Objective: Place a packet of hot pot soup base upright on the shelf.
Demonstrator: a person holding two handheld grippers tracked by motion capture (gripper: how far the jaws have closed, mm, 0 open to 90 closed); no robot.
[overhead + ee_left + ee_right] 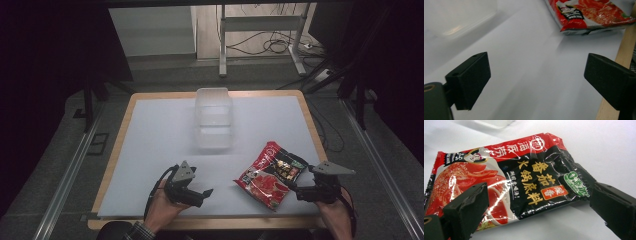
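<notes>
Right gripper point(294, 188) sits at the table's near-right corner, jaws spread wide and gripping nothing. Red-and-black packet point(271, 173) lies flat on the white mat point(160, 140) just ahead of it, at roughly 10 o'clock from the gripper in the high view. In the right gripper view the packet point(506, 182) spans the space beyond both jaws; its near edge runs behind the left jaw, and its black corner comes close to the right jaw. Contact not resolvable.

Packet print, as read in the right gripper view: large yellow Chinese characters 番茄火锅底料 on the black panel, an orange tag 酸香 beside them, and a green oval badge starting with "0" near the corner. A round logo sits on the red band at the top. Small white text beside the yellow line is too fine to read. Tomato artwork fills the red half.

Left gripper point(202, 192) is at near-centre, jaws also wide apart with only bare mat between them. From it the packet point(589, 15) is at about 2 o'clock in the high view, clearly apart. In the left gripper view it sits at about 1 o'clock, its lower edge past the jaws.

Clear plastic tub point(213, 117) stands at mat centre, at 12 o'clock from the left gripper and well apart from the packet.
</notes>
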